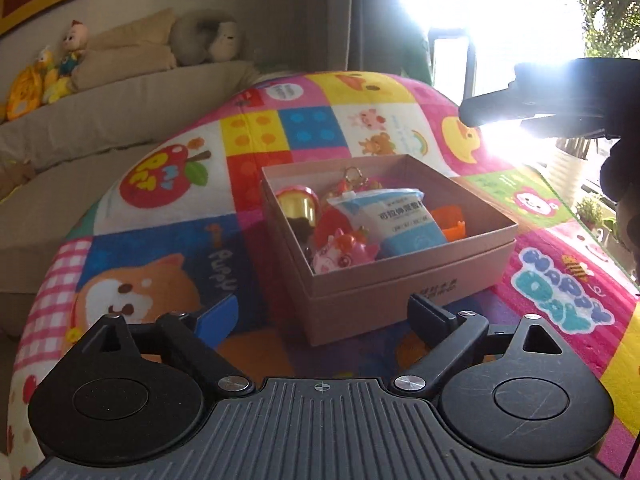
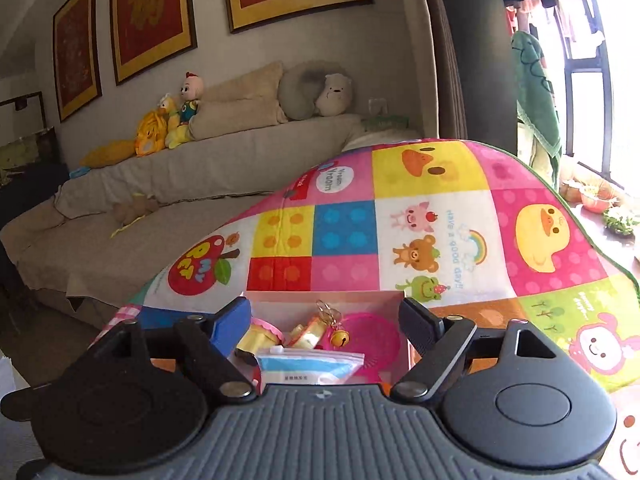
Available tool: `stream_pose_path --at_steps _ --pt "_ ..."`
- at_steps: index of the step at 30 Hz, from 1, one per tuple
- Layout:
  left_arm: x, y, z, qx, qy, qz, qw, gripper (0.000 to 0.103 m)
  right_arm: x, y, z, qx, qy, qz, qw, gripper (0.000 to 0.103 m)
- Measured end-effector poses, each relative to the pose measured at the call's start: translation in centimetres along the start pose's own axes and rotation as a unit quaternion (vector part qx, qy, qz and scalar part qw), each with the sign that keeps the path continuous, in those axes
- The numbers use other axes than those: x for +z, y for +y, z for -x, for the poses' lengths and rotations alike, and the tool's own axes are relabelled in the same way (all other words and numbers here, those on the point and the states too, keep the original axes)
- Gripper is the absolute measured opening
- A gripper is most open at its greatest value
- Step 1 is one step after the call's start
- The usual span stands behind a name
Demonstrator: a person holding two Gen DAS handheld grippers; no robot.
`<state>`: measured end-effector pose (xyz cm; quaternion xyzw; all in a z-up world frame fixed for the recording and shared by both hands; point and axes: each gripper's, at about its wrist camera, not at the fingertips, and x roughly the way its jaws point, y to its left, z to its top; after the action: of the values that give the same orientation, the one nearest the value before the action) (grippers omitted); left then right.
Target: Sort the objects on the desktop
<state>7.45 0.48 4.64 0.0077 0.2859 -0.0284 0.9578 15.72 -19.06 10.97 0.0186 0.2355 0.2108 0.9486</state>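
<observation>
A tan cardboard box stands on the colourful cartoon mat. It holds a blue-white packet, a pink toy figure, a gold-and-pink cup, a keychain with gold ring and an orange piece. My left gripper is open and empty, just in front of the box. My right gripper is open and empty above the box, where the packet, a bell keychain and a pink basket show. The right gripper also shows in the left wrist view, raised at upper right.
A beige sofa with plush toys and cushions runs behind the mat. Framed red pictures hang on the wall. A bright window and potted plants lie to the right.
</observation>
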Motion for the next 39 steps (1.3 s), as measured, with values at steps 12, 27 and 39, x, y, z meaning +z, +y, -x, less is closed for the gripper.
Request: stream_pose_path --at_steps 12,27,39 --pt "-4.5 -0.2 -0.3 0.048 0.077 0.074 0.9931 0.103 -12.9 2.0 2.8 -0.039 0.121 0.046 0.991 0.103" --pt "-4.9 -1.5 -0.6 0.057 0.073 0.040 0.9949 0.103 -14.2 1.2 0.1 -0.081 0.129 0.017 0.988 0.103" --pt "-4.9 -1.4 -0.6 0.057 0.073 0.041 0.9949 0.103 -14.5 1.4 0.2 -0.091 0.115 0.015 0.989 0.103"
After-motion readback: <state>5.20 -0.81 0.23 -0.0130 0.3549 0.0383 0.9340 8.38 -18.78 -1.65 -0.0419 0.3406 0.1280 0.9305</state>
